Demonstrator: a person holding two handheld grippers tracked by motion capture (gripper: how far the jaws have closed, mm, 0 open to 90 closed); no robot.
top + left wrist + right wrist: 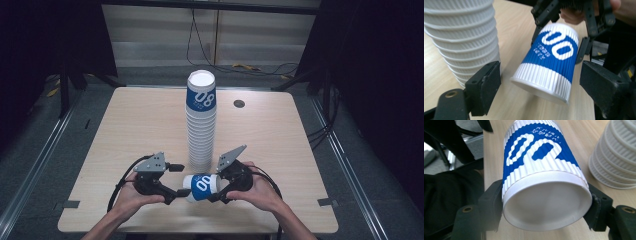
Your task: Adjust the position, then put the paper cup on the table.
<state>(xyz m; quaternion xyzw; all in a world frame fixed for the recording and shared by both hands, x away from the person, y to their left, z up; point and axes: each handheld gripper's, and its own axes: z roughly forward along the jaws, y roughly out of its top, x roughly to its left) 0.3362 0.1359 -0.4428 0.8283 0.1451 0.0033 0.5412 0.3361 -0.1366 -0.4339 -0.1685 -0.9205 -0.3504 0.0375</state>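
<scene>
The paper cup (544, 170) is ribbed, matt, blue and white, with a smooth white bottom. The stack of cups (201, 125) at 12 o'clock has the same ribbed paper. The table (130, 130) looks like pale, smooth wood laminate. The gripper pads (486, 90) are matt black plastic.

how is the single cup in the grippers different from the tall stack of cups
The single cup lies sideways, clamped at its base end by the right gripper; the stack stands upright on the table. The cup is one piece, the stack many nested. Both are ribbed white paper with a blue printed band.
</scene>
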